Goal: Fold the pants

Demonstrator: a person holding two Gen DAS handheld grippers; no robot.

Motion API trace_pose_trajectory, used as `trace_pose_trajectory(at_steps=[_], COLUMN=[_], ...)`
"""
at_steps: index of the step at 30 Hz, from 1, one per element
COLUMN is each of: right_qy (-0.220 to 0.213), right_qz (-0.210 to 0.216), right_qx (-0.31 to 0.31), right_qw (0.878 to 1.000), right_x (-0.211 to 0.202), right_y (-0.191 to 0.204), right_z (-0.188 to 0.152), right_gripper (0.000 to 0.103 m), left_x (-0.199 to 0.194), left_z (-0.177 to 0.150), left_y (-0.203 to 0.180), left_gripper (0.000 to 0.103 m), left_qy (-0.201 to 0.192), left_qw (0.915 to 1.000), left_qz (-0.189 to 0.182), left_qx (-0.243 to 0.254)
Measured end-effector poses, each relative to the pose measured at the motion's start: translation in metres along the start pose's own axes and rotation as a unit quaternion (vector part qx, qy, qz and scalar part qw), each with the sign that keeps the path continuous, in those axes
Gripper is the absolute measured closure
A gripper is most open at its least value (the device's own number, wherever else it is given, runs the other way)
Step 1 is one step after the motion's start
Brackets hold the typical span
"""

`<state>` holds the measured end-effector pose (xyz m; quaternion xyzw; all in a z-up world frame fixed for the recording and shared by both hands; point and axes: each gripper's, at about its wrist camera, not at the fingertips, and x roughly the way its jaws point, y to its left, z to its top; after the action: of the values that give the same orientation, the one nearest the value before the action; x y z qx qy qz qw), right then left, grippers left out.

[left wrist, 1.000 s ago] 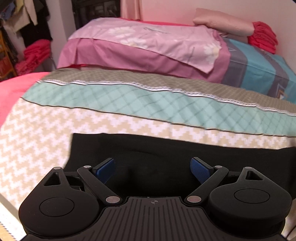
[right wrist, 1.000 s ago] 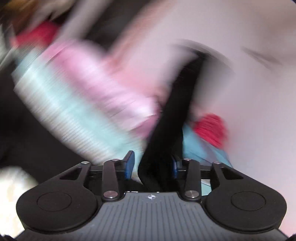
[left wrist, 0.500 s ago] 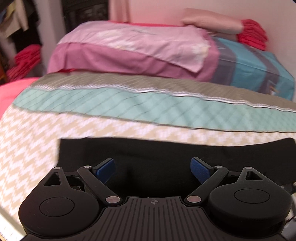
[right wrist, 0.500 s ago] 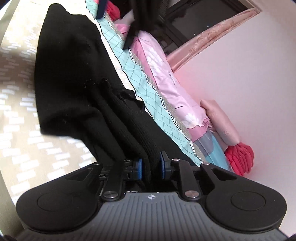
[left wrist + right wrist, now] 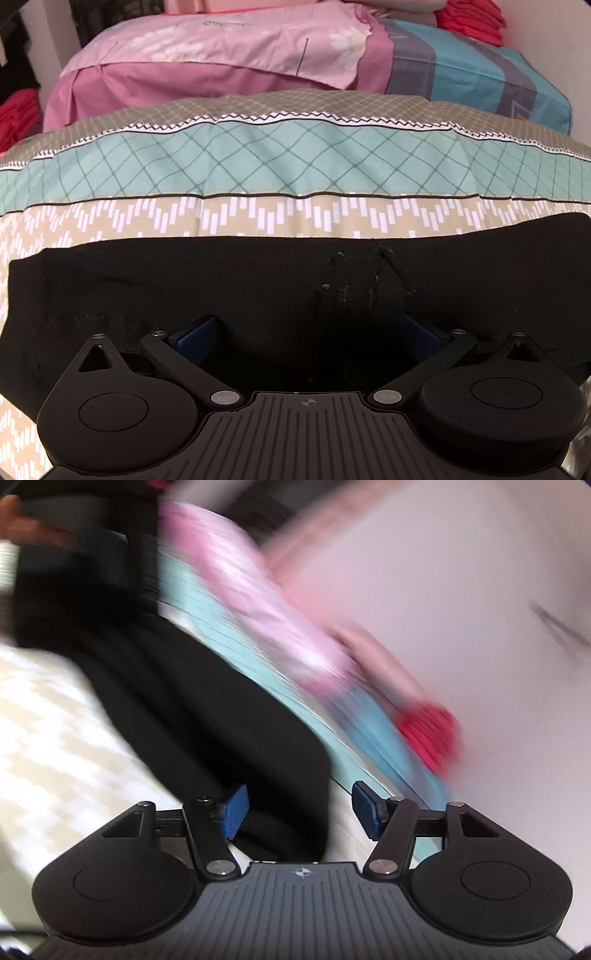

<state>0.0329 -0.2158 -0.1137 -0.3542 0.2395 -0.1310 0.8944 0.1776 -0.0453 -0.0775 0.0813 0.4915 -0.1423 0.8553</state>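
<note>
Black pants (image 5: 258, 291) flat beneath wide left tongs (image 5: 312, 332), between parted right tongs (image 5: 299, 808).

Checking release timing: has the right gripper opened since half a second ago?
Yes. The right gripper had its pads pinched on the black pants; its jaws now stand wide apart, with the fabric lying loose between them on the bedspread.

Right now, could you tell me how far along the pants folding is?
Done: the black pants lie as a flat band across the bedspread. In hand: nothing; the right gripper is open with cloth between its pads, and the left gripper is open above them. Left: probably another fold.
</note>
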Motion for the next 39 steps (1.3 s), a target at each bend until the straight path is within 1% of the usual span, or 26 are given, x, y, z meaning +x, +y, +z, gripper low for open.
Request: trace_pose_trajectory(at_steps=[2, 3, 5, 7, 9, 10, 11, 12, 13, 14, 15, 16, 18, 19, 21, 23, 24, 26, 28, 30, 31, 33, 34, 36, 38, 39], right_qy=[0.028, 0.042, 0.05, 0.018, -0.012, -0.021, -0.021, -0.002, 0.027, 0.041, 0.051, 0.054, 0.033, 0.025, 0.028, 0.024, 0.019, 0.01, 0.003, -0.006, -0.01, -0.003, 0.002, 0.029, 0.118, 0.118], right_qz=[-0.001, -0.008, -0.011, 0.001, 0.008, 0.007, -0.001, -0.013, -0.014, 0.0, 0.007, 0.01, 0.013, 0.019, 0.045, 0.069, 0.082, 0.123, 0.163, 0.187, 0.197, 0.213, 0.216, 0.228, 0.254, 0.244], right_qx=[0.099, 0.123, 0.082, 0.04, 0.002, -0.01, -0.005, 0.02, 0.067, 0.115, 0.139, 0.122, 0.045, 0.029, 0.033, 0.034, 0.037, 0.063, 0.126, 0.197, 0.226, 0.271, 0.284, 0.292, 0.274, 0.266], right_qw=[0.995, 0.991, 0.995, 0.999, 1.0, 1.0, 1.0, 1.0, 0.997, 0.993, 0.989, 0.991, 0.998, 0.999, 0.998, 0.997, 0.996, 0.99, 0.979, 0.962, 0.954, 0.939, 0.934, 0.928, 0.92, 0.925], right_x=[0.003, 0.006, 0.015, 0.013, 0.017, 0.023, 0.034, 0.049, 0.059, 0.065, 0.066, 0.064, 0.054, 0.052, 0.045, 0.029, 0.017, -0.001, -0.016, -0.016, -0.012, 0.0, 0.009, 0.028, 0.057, 0.058], right_y=[-0.027, -0.031, -0.02, -0.006, -0.004, -0.005, -0.013, -0.027, -0.044, -0.06, -0.065, -0.058, -0.036, -0.033, -0.041, -0.054, -0.06, -0.079, -0.101, -0.117, -0.122, -0.125, -0.121, -0.106, -0.082, -0.077], right_z=[-0.007, -0.008, -0.002, 0.006, 0.01, 0.011, 0.01, 0.009, 0.005, 0.0, -0.003, -0.004, -0.003, -0.002, -0.001, -0.004, -0.006, -0.008, -0.006, 0.005, 0.011, 0.023, 0.028, 0.032, 0.028, 0.028], right_gripper=[0.035, 0.035, 0.042, 0.044, 0.039, 0.034, 0.03, 0.03, 0.028, 0.023, 0.023, 0.024, 0.035, 0.038, 0.035, 0.022, 0.02, 0.018, 0.018, 0.018, 0.019, 0.024, 0.026, 0.026, 0.026, 0.026], left_x=[-0.001, -0.002, -0.003, -0.003, -0.006, -0.006, -0.007, -0.008, -0.008, -0.008, -0.009, -0.009, -0.009, -0.008, -0.007, -0.006, -0.005, -0.005, -0.004, -0.006, -0.009, -0.02, -0.027, -0.042, -0.053, -0.058], left_z=[-0.001, 0.001, 0.0, 0.0, -0.003, -0.003, -0.004, -0.004, -0.005, -0.004, -0.005, -0.005, -0.006, -0.006, -0.005, -0.004, -0.004, -0.003, 0.001, 0.006, 0.008, 0.013, 0.015, 0.019, 0.02, 0.02], left_y=[-0.001, -0.003, -0.004, -0.006, -0.008, -0.008, -0.009, -0.01, -0.01, -0.011, -0.012, -0.014, -0.016, -0.016, -0.013, -0.01, -0.009, -0.008, -0.004, 0.006, 0.013, 0.028, 0.034, 0.04, 0.044, 0.046], left_gripper=[0.0, 0.0, 0.0, 0.0, 0.0, 0.0, 0.0, 0.0, 0.0, 0.0, 0.0, 0.0, 0.0, 0.0, 0.0, 0.0, 0.0, 0.0, 0.0, 0.0, 0.0, 0.0, 0.0, 0.0, 0.0, 0.0], left_qy=[-0.001, -0.003, -0.008, -0.01, -0.013, -0.013, -0.014, -0.015, -0.016, -0.017, -0.017, -0.018, -0.023, -0.023, -0.02, -0.017, -0.016, -0.014, -0.008, 0.0, 0.001, -0.006, -0.015, -0.035, -0.046, -0.05], left_qw=[1.0, 1.0, 0.9999, 0.9999, 0.9998, 0.9998, 0.9997, 0.9997, 0.9996, 0.9996, 0.9997, 0.9996, 0.9992, 0.9992, 0.9995, 0.9997, 0.9997, 0.9998, 0.9999, 0.9988, 0.9967, 0.9886, 0.9851, 0.9835, 0.985, 0.9861], left_qz=[0.004, 0.007, 0.011, 0.014, 0.016, 0.017, 0.017, 0.019, 0.018, 0.018, 0.012, 0.014, 0.021, 0.02, 0.015, 0.009, 0.008, 0.006, -0.005, -0.049, -0.08, -0.145, -0.166, -0.173, -0.164, -0.157], left_qx=[0.0, 0.0, 0.002, 0.002, 0.005, 0.006, 0.009, 0.01, 0.012, 0.014, 0.016, 0.019, 0.026, 0.025, 0.019, 0.015, 0.015, 0.014, 0.01, -0.002, -0.012, -0.039, -0.044, -0.04, -0.028, -0.025])
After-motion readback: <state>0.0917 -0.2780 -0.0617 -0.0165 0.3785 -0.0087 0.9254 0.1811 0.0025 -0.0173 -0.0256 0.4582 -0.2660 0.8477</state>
